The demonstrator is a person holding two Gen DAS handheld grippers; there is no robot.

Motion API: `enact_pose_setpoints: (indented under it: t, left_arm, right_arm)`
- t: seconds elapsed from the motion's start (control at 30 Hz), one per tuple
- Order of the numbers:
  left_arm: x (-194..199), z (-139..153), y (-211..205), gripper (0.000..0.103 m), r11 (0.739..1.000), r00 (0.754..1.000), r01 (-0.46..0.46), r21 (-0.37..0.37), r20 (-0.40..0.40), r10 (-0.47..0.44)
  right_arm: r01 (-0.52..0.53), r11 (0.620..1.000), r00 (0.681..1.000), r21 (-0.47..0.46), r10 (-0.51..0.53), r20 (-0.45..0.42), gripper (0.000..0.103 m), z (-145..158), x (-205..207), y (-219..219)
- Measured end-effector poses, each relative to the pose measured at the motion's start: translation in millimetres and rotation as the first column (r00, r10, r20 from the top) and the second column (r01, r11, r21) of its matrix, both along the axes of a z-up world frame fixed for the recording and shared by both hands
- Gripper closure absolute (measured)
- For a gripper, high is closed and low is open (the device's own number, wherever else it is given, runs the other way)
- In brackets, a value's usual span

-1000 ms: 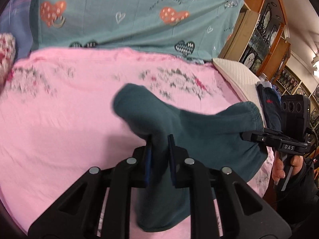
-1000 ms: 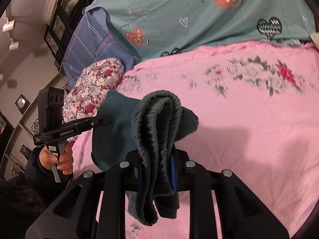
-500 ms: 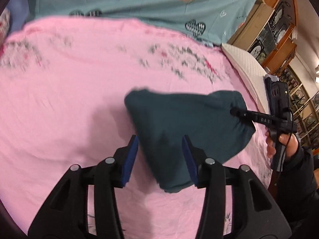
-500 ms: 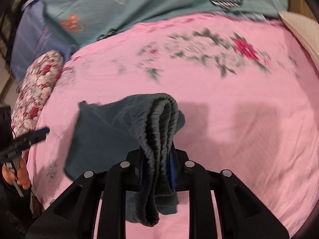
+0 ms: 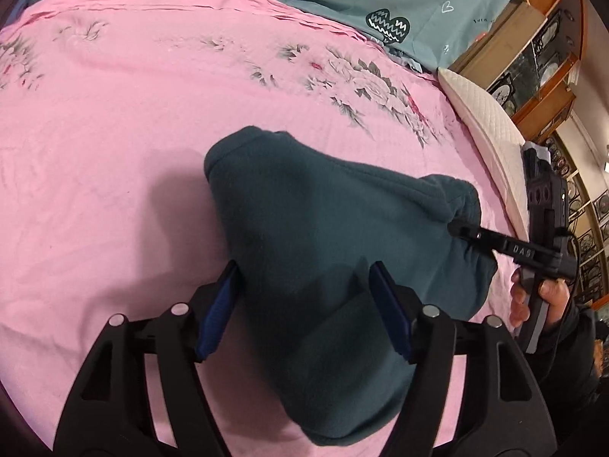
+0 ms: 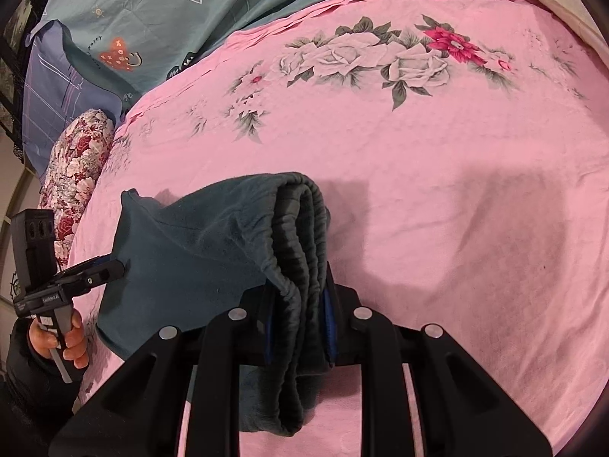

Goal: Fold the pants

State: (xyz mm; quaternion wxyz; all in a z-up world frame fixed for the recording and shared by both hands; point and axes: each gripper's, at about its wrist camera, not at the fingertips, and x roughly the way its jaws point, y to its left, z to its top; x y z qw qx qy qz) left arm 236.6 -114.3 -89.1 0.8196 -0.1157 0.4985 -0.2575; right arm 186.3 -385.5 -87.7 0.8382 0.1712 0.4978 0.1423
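- The dark green pants (image 5: pixel 327 251), folded in a bundle, lie on the pink flowered bed sheet (image 5: pixel 114 133).
- The left tool (image 5: pixel 304 304) is opening; its blue pads stand on both sides of the cloth and do not press it.
- The right tool (image 6: pixel 298 327) is closed on the gathered waistband (image 6: pixel 300 236) of the pants.

Both grippers are showing black angular frames with silver round screws and blue pads: the left gripper (image 5: pixel 304 312) and the right gripper (image 6: pixel 298 327). A dark sleeve (image 6: pixel 23 377) is covering the wrist just below the left gripper's handle.
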Motion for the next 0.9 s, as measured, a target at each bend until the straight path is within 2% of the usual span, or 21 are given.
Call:
enact_pose_setpoints:
  t: [0.03,0.07,0.1,0.13,0.17,0.2,0.3,0.4,0.5,0.63,0.77,0.9]
  left_arm:
    - [1.3,0.0,-1.0,0.030,1.000,1.000,-0.003,-0.003,0.001,0.003]
    - [1.4,0.5,-3.9,0.034,1.000,1.000,0.001,0.011,0.016,-0.001]
    - [1.6,0.8,-6.2,0.044,1.000,1.000,0.000,0.028,0.028,-0.001]
    - [3.4,-0.1,-7.2,0.076,1.000,1.000,0.001,0.025,0.022,-0.002]
    - [6.8,-2.3,-5.3,0.089,1.000,1.000,0.005,-0.016,-0.014,-0.005]
    - [7.1,-0.8,-2.5,0.089,0.999,1.000,-0.007,-0.041,-0.020,0.006]
    - [2.6,12.2,-0.5,0.090,0.999,1.000,-0.007,-0.051,0.015,0.008]
    - [-2.2,37.0,5.1,0.090,0.997,0.998,-0.001,-0.081,0.058,0.006]
    - [-6.8,73.5,13.5,0.090,0.997,0.990,-0.013,-0.082,0.138,0.024]
    - [-4.2,125.6,31.5,0.090,0.996,0.969,-0.057,-0.068,0.235,0.071]
    - [12.2,172.7,52.0,0.090,0.991,0.935,-0.124,-0.048,0.330,0.133]
    - [57.6,187.1,68.1,0.090,0.982,0.917,-0.187,-0.028,0.355,0.185]
  right_arm:
    - [-0.001,1.000,1.000,0.005,0.001,-0.001,0.082,-0.3,-0.1,-0.3]
    - [-0.004,1.000,1.000,0.008,0.004,0.001,0.082,0.0,-0.2,-0.3]
    - [-0.006,1.000,1.000,0.015,0.006,0.001,0.082,0.3,0.1,-0.3]
    - [-0.010,0.999,1.000,0.031,0.009,0.004,0.083,0.6,-0.8,-0.7]
    - [-0.010,0.999,1.000,0.048,0.010,0.009,0.084,1.2,-2.1,-1.5]
    - [-0.011,0.997,1.000,0.074,0.010,0.018,0.084,3.0,-3.9,-3.1]
    - [-0.023,0.993,0.998,0.112,0.016,0.066,0.085,17.2,-13.1,-1.8]
    - [-0.042,0.993,0.994,0.107,0.031,0.103,0.085,38.4,-19.5,7.1]
    - [-0.077,0.992,0.986,0.099,0.061,0.156,0.085,69.9,-22.7,20.5]
    - [-0.109,0.992,0.963,0.070,0.088,0.254,0.085,127.6,-21.4,42.2]
    - [-0.120,0.992,0.938,0.036,0.101,0.333,0.085,176.7,0.2,66.1]
    - [-0.099,0.995,0.929,0.004,0.091,0.359,0.085,197.1,53.8,91.6]
